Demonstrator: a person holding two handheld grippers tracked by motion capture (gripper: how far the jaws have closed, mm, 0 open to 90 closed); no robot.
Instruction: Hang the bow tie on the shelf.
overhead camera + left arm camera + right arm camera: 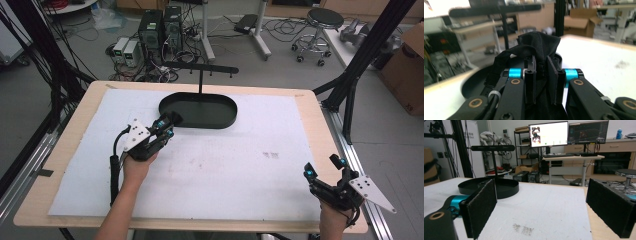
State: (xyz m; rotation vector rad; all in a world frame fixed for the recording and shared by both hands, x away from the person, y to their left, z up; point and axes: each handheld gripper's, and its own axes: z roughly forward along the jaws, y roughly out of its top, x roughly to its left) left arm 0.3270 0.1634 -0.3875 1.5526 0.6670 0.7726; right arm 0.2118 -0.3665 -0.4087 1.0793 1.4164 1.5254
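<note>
our left tongs (169, 125) pinch a black cloth (536, 47) at the near-left rim of the black tray (227, 120), just beyond them; right tongs (324, 167) gape empty, near right on the counter (310, 107).

A pale wooden bench (70, 145) carries a white sheet (200, 165) over most of its top. Toward the far edge sits a black oval tray (200, 121) with a thin post rising from it to a crossbar (200, 67). The left tool (167, 127) reaches to the tray's near-left rim, something dark at its tip, possibly cloth, though it is hard to make out from up here. The right tool (322, 167) rests at the near-right corner of the bench, well apart from the tray, its jaws spread. On the floor beyond stand computer towers (160, 27) and a round stool (324, 20).
</note>
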